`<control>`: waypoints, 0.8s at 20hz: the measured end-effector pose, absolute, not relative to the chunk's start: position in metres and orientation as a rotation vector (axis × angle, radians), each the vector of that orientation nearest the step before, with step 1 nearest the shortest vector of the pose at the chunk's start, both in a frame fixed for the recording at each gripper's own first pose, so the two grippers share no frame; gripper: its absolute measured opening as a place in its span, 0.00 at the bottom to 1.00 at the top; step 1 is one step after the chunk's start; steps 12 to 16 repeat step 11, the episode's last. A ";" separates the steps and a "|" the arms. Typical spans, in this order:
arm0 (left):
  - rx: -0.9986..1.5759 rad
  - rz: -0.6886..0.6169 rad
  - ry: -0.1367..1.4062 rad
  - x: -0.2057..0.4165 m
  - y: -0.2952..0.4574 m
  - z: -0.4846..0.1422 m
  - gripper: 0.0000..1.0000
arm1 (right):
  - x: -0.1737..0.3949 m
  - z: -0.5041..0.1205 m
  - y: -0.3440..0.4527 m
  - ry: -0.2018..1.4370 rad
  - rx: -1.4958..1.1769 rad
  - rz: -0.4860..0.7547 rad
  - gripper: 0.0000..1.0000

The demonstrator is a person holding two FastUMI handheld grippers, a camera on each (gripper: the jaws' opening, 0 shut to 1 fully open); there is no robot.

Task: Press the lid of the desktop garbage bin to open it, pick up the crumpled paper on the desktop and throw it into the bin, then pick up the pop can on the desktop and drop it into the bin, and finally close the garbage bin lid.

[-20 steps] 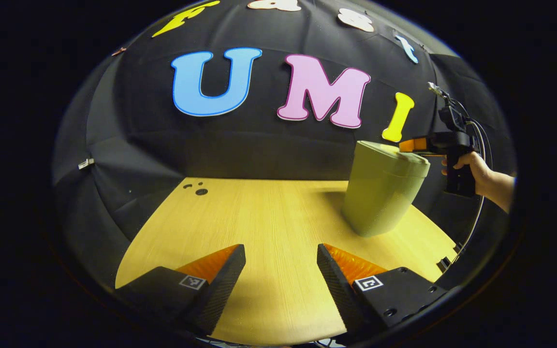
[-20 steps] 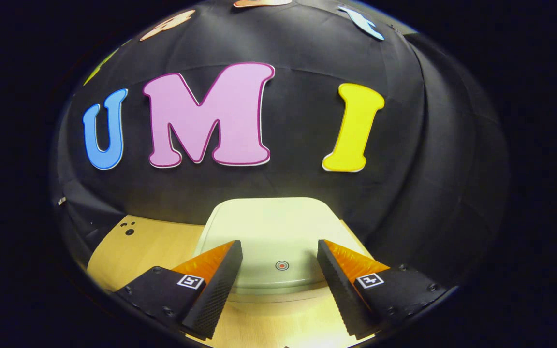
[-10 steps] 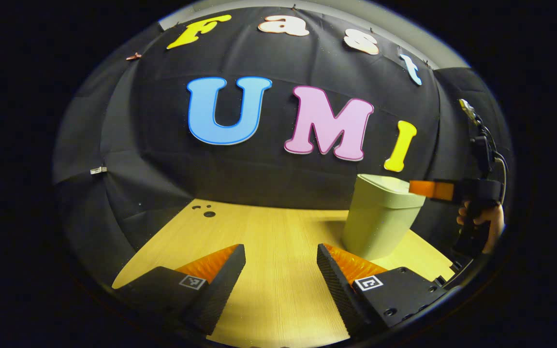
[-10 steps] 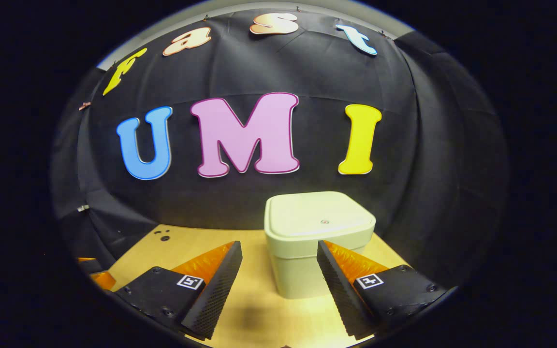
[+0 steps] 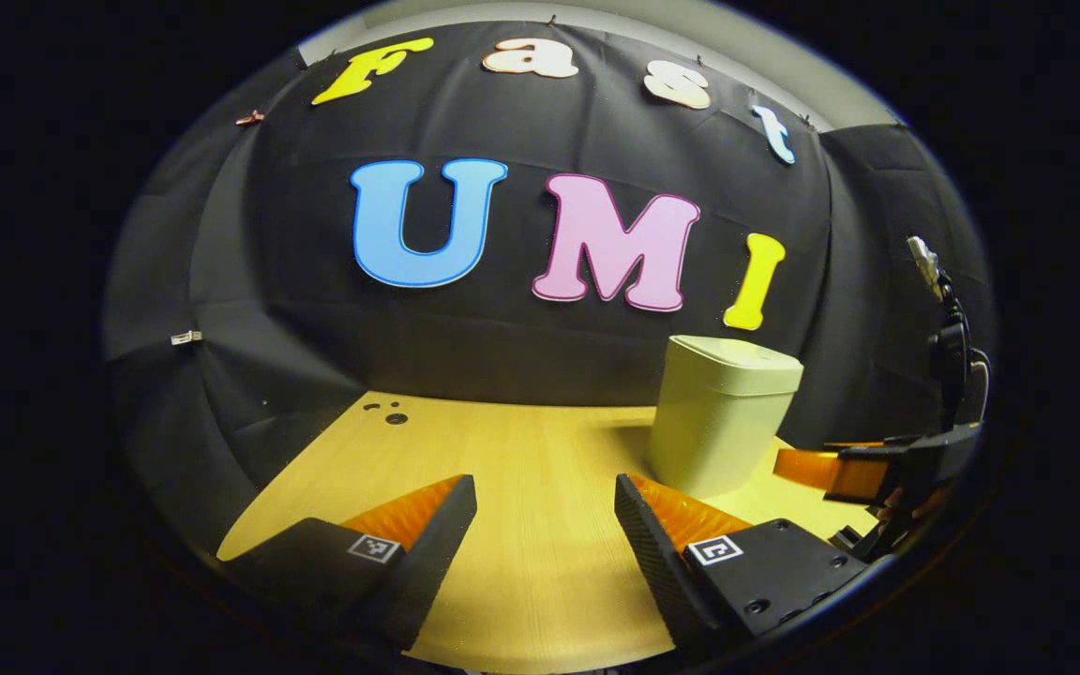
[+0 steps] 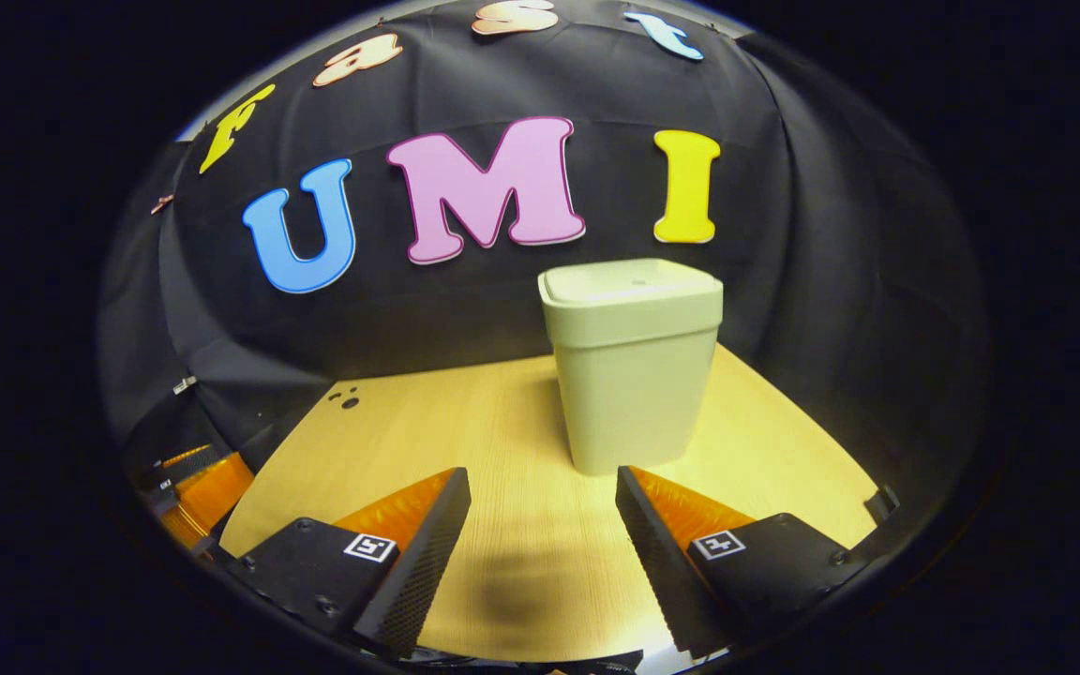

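So the garbage bin (image 6: pixel 632 366) is sitting lid-down ahead of both grippers (image 6: pixel 540 553), each gaping empty; probably job's finishing, nothing left needing grabbing.

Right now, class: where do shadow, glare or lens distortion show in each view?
Right gripper view: a soft shadow on the desk between the fingers, straight table edges bowed by the fisheye. Left gripper view: the bin shades the desk behind it; no strong glare.

Both views are sharp at the centre and bend strongly at the rim. Overhead light brightens the pale wooden tabletop (image 6: pixel 502 412), glaring near its front edge. The pale green plastic bin (image 6: pixel 632 366) casts a soft shadow.
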State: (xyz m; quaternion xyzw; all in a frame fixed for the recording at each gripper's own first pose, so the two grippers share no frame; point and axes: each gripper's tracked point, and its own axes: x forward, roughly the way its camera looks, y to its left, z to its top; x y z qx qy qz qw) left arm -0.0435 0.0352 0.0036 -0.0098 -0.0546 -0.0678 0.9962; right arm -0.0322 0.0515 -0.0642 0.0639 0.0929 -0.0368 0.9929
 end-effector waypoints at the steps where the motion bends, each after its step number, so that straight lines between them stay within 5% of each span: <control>1: -0.016 -0.142 -0.101 -0.044 0.034 0.001 0.95 | -0.032 -0.067 0.048 0.201 0.114 -0.083 0.98; 16: -0.031 -0.140 -0.010 -0.032 0.032 -0.025 0.96 | -0.044 -0.090 0.066 0.272 0.063 -0.016 0.99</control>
